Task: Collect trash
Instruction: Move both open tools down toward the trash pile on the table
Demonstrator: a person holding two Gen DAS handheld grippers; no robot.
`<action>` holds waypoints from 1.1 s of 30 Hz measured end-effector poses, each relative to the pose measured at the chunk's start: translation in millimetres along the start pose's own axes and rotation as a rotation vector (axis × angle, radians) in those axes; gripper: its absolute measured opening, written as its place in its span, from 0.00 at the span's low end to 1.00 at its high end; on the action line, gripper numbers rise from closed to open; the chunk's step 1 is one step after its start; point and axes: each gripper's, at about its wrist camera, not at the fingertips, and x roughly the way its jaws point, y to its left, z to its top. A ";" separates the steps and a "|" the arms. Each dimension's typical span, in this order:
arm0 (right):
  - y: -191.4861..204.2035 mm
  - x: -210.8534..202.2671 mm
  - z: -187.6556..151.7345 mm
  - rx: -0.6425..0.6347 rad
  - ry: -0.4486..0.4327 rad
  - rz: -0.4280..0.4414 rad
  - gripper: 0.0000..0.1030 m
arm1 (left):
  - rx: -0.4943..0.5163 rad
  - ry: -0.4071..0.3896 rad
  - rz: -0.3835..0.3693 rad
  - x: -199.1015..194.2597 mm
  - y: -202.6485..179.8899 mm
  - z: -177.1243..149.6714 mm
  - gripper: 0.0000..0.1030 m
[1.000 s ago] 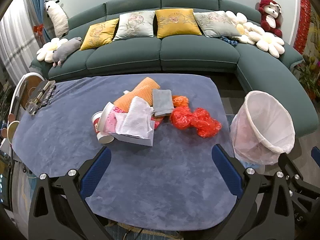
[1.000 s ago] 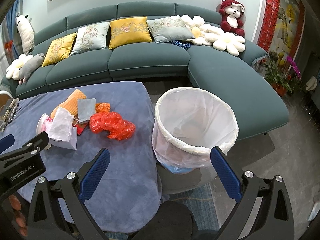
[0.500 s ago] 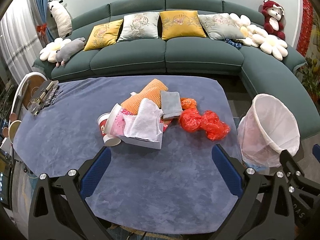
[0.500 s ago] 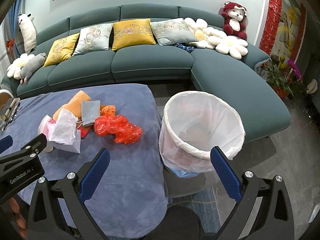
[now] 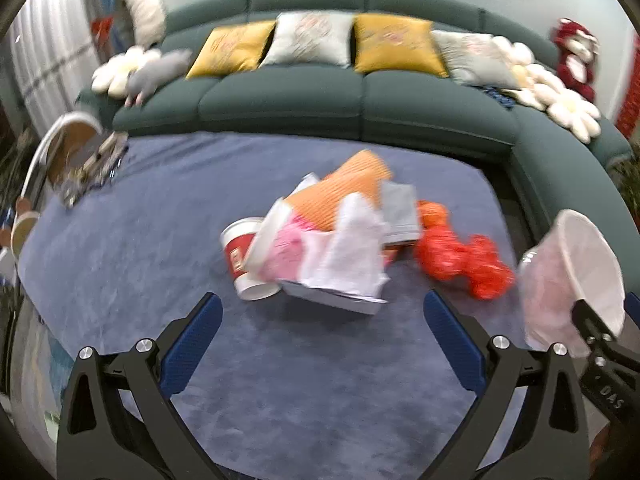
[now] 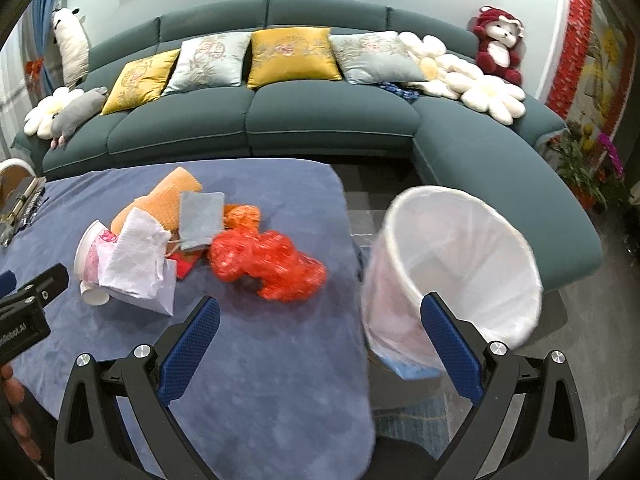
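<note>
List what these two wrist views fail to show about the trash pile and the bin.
- Paper cup: the left view is motion-blurred, so its label is unreadable; in the right view the white tissue covers most of it.
- Under the tissue and orange cloth: whatever lies beneath is hidden in both views.
- Bin: its bottom is hidden by the liner and the right gripper; the left view crops and blurs it.

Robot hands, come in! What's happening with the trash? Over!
Left gripper open, empty, short of the trash pile. Right gripper open, empty, beside the white bin. Nothing binned yet. Path clear.
</note>
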 end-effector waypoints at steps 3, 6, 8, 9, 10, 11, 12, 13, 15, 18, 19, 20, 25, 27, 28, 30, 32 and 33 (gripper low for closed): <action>14.0 18.8 6.7 -0.021 0.009 0.006 0.93 | -0.065 0.006 0.023 21.2 26.9 5.8 0.93; 27.5 33.2 12.4 -0.012 0.035 0.040 0.93 | -0.067 -0.002 0.046 31.7 41.1 11.2 0.93; 40.6 39.9 15.8 -0.010 0.052 0.066 0.93 | -0.057 -0.010 0.068 38.1 49.0 15.0 0.93; 50.7 43.6 17.7 -0.018 0.058 0.086 0.93 | -0.056 -0.011 0.071 40.5 52.4 16.5 0.93; 62.6 47.6 19.2 -0.028 0.061 0.101 0.93 | -0.060 -0.009 0.075 44.3 56.9 18.1 0.93; 71.0 50.6 20.2 -0.038 0.063 0.110 0.93 | -0.062 -0.003 0.078 47.2 61.0 19.4 0.93; 83.4 55.2 21.6 -0.051 0.067 0.126 0.93 | -0.063 0.004 0.085 50.7 64.5 20.5 0.93; 96.0 59.6 23.2 -0.064 0.069 0.144 0.92 | -0.066 0.006 0.089 54.3 69.2 21.6 0.93; 114.4 66.3 25.8 -0.077 0.072 0.163 0.90 | -0.075 0.010 0.099 60.1 78.1 22.9 0.93; 143.3 79.1 31.6 -0.080 0.081 0.211 0.87 | -0.073 0.014 0.092 64.8 88.0 23.0 0.93; 149.8 82.2 32.7 -0.080 0.083 0.217 0.85 | -0.069 0.016 0.094 66.9 91.2 23.0 0.93; 157.9 86.6 34.3 -0.081 0.087 0.224 0.84 | -0.065 0.017 0.095 68.4 93.2 22.7 0.93; 187.1 105.8 36.6 -0.090 0.114 0.253 0.65 | -0.055 0.026 0.086 76.7 98.0 21.0 0.93; 191.9 112.8 33.6 -0.105 0.138 0.260 0.52 | -0.050 0.027 0.081 79.6 98.7 20.9 0.93; 191.4 115.1 31.3 -0.107 0.152 0.271 0.42 | -0.048 0.026 0.077 80.9 98.4 21.2 0.93; 189.3 116.2 27.8 -0.110 0.167 0.285 0.26 | -0.040 0.022 0.062 82.6 95.9 21.6 0.93; 180.8 112.2 24.6 -0.113 0.164 0.286 0.17 | -0.031 0.020 0.047 84.5 93.6 21.9 0.93; 176.1 108.9 23.8 -0.111 0.157 0.285 0.16 | -0.027 0.021 0.038 85.5 91.9 22.2 0.93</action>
